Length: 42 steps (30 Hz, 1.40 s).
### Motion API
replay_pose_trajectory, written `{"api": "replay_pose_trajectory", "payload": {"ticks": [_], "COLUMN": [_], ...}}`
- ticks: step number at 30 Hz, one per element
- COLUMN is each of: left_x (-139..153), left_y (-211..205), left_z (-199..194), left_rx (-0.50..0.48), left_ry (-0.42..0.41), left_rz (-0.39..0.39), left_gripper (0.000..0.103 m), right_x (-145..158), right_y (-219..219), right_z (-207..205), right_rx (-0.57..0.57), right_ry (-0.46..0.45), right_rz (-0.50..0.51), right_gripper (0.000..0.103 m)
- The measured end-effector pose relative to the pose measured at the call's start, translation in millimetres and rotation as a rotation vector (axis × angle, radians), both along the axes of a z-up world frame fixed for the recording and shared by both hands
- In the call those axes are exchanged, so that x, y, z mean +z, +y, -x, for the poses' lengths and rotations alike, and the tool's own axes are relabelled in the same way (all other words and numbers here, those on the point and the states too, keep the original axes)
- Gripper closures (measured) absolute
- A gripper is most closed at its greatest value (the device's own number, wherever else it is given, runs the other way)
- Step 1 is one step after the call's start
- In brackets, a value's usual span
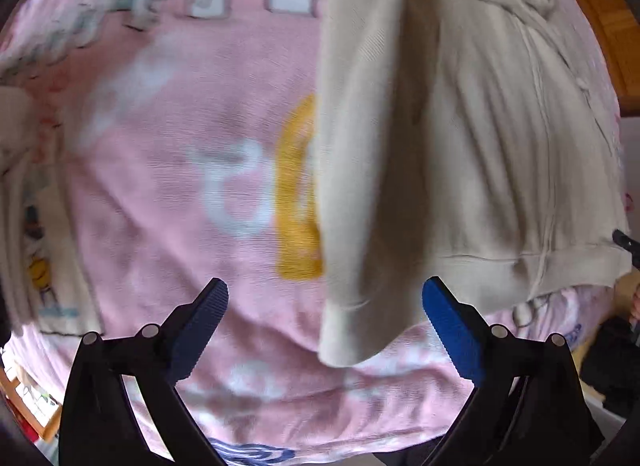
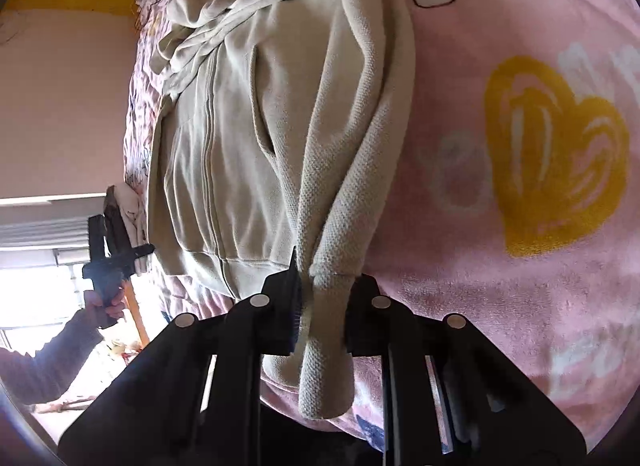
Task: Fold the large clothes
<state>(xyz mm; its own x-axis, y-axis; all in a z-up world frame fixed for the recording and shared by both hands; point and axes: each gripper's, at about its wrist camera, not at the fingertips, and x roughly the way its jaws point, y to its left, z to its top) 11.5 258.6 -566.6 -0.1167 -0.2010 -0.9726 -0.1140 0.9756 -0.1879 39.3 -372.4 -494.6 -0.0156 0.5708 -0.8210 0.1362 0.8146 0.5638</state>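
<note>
Between right hand-held gripper (image 2: 320, 306) pads: hoodie (image 2: 248, 113) sleeve, pinched.

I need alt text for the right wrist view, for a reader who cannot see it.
The right gripper is shut on the cuff of a sleeve of a beige zip hoodie, which lies on a pink blanket with a yellow heart. At the left, a hand holds the other gripper.

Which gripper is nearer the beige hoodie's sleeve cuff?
Right. The right gripper is shut on the sleeve cuff itself; the left gripper is open above the pink blanket, touching nothing.
</note>
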Motion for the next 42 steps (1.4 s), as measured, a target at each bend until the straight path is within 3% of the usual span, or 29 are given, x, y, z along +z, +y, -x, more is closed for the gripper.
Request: {"api": "replay_pose_trajectory", "payload": {"ticks": [7, 11, 13, 17, 20, 21, 23, 25, 30, 42], "left_x": [-31, -44, -44, -33, -22, -16, -8, 2, 34, 98], "left_y": [-16, -36, -42, -48, -47, -52, -58, -68, -89, -82], "left_z": [-17, -20, -22, -21, -22, -21, -19, -13, -12, -4], "left_rx": [0.029, -0.016, -0.038, -0.022, -0.051, -0.054, -0.075, -0.091, -0.096, 0.012], "left_ry": [0.021, 0.048, 0.055, 0.054, 0.037, 0.012, -0.014, -0.034, -0.081, -0.159], "left_rz": [0.095, 0.04, -0.012, -0.028, -0.055, -0.064, -0.09, -0.12, -0.173, -0.204], "left_gripper": [0.009, 0.032, 0.05, 0.085, 0.094, 0.095, 0.095, 0.095, 0.095, 0.095], "right_x": [-13, -20, -24, -28, -29, -29, -25, -24, -8, 55], "right_y": [8, 15, 17, 16, 21, 24, 34, 39, 52, 57], "right_z": [-6, -10, -11, -11, -11, -11, -10, -10, -12, -8], "right_rx": [0.026, 0.063, 0.08, 0.116, 0.148, 0.161, 0.206, 0.211, 0.243, 0.233], "right_ry": [0.008, 0.007, 0.008, 0.014, -0.002, -0.013, -0.048, -0.049, -0.064, -0.174], "right_rz": [-0.029, 0.016, 0.042, 0.126, 0.206, 0.229, 0.269, 0.28, 0.303, 0.296], "right_gripper": [0.085, 0.083, 0.081, 0.074, 0.068, 0.068, 0.083, 0.085, 0.087, 0.087]}}
